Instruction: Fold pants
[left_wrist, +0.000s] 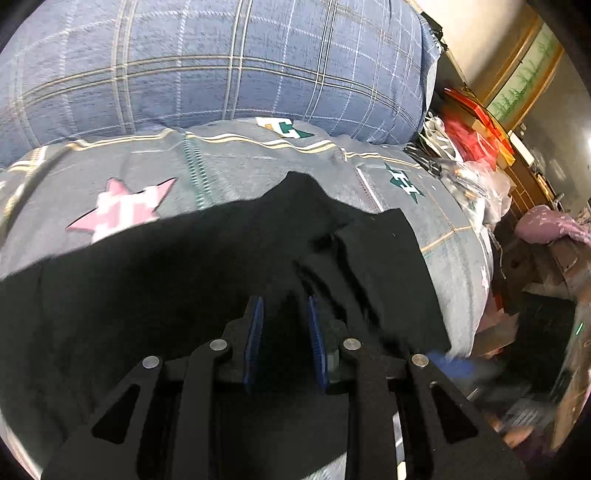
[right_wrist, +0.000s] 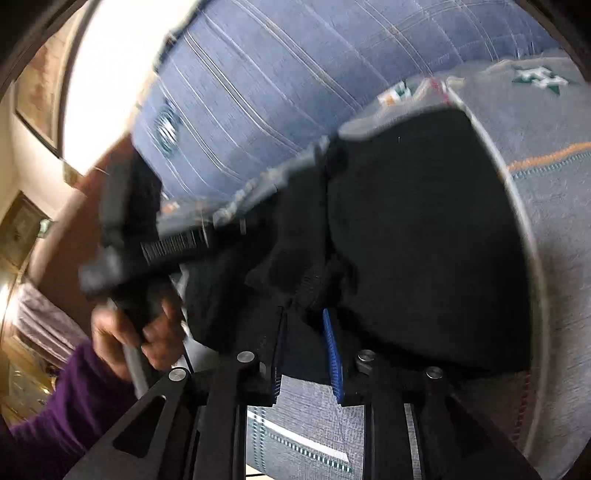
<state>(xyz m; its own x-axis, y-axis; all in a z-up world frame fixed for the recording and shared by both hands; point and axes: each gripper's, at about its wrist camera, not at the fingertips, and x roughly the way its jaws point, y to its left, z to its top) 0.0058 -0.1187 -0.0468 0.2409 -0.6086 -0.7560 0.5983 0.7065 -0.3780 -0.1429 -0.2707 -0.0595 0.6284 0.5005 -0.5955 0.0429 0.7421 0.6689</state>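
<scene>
Black cloth is all you see up close: the pants (left_wrist: 184, 288) lie spread on a grey-blue blanket (left_wrist: 236, 173) on the bed. The left gripper (left_wrist: 285, 332) has its blue pads a little apart over the dark cloth. I cannot tell if any cloth is pinched there. The right gripper (right_wrist: 306, 354) has its pads apart too, and a bunched edge of the pants sits right at the tips, not squeezed.

That edge could slip out and flop down, and the fold would come out crooked. Both views are blurry, so a quick tug might also drag the blanket.

Farther back is a big blue checked quilt (left_wrist: 221, 62). Green letter shapes (left_wrist: 404, 182) show on the blanket, but I cannot read them.
</scene>
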